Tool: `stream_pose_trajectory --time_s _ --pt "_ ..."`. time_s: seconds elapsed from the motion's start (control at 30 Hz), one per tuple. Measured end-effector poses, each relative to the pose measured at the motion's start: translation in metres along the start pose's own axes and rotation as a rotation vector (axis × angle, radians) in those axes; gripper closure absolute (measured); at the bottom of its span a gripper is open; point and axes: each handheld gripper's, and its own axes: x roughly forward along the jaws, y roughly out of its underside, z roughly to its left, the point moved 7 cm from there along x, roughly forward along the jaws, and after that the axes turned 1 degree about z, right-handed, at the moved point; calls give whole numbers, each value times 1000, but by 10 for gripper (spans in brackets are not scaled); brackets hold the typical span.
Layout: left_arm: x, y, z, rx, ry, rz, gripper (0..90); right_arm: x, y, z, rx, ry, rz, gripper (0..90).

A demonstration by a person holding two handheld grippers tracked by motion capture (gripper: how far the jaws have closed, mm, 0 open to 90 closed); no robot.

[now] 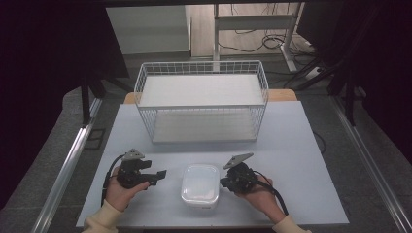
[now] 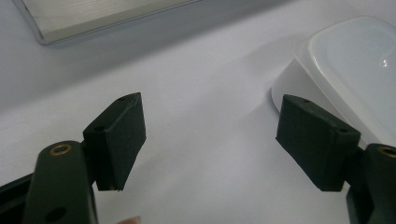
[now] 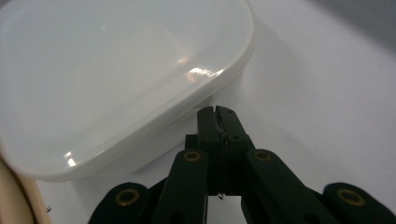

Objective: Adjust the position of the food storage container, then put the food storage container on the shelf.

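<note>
The box [image 1: 200,186], a white lidded container, sat at lower centre of the high view on the table [image 1: 291,145], below the wire basket [image 1: 201,99]. The right gripper [image 1: 224,182], jaws pressed together on nothing, pointed at its right side. The left gripper [image 1: 163,173], jaws wide apart, lay just left of it.

container [image 1: 199,186] between claws, basket [image 1: 201,99] behind

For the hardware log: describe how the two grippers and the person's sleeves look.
Both the left gripper and the right gripper are black, each topped by a grey three-cornered plate and trailing a black cable. Their jaws are flat black links with brass-coloured pivot rings, ending in blocky black pads. The sleeves are cream-coloured.
</note>
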Motion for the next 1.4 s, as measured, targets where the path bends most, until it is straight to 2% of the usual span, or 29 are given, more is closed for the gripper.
stream_pose_trajectory --time_s 0.17,0.33,0.43,0.5,0.6,0.7,0.73,0.8,0.87,0.9,0.97,1.03,1.1,1.17,1.33,1.4 --pt "1 0 0 1 1 3 236 5 -8 -3 3 9 -12 894" --pt "0 1 0 -2 2 2 235 4 -7 -4 5 12 -19 893" --pt "-2 0 0 -8 -2 7 237 -2 -7 -6 12 21 -43 893" --pt "-3 0 -1 -22 4 4 242 -14 -6 -6 31 27 -82 893" --pt "-6 -1 -4 -28 19 -1 243 -21 -1 -7 44 28 -106 891" --pt "-8 -3 -8 -40 43 -7 243 -31 7 -9 76 17 -132 882" --pt "-9 -4 -11 -44 53 -8 243 -35 9 -9 88 11 -142 866" --pt "-10 -4 -14 -47 62 -8 243 -40 12 -10 110 -7 -165 770" --pt "-11 -3 -16 -53 64 -2 245 -43 13 -11 135 5 -211 513" --pt "-11 -3 -18 -62 68 0 246 -44 12 -11 167 13 -239 416" --pt "-12 -2 -20 -70 81 5 246 -44 11 -11 178 9 -250 391" --pt "-13 -2 -24 -88 107 9 247 -44 6 -8 236 -32 -287 347" --pt "-13 -3 -26 -94 118 8 247 -44 5 -7 248 -42 -294 343" --pt "-13 -4 -30 -94 131 8 249 -43 3 -1 298 -104 -305 340" --pt "-11 -5 -38 -99 164 15 255 -39 5 3 325 -123 -296 344" --pt "-11 -5 -41 -117 196 15 254 -37 5 4 340 -129 -292 343"
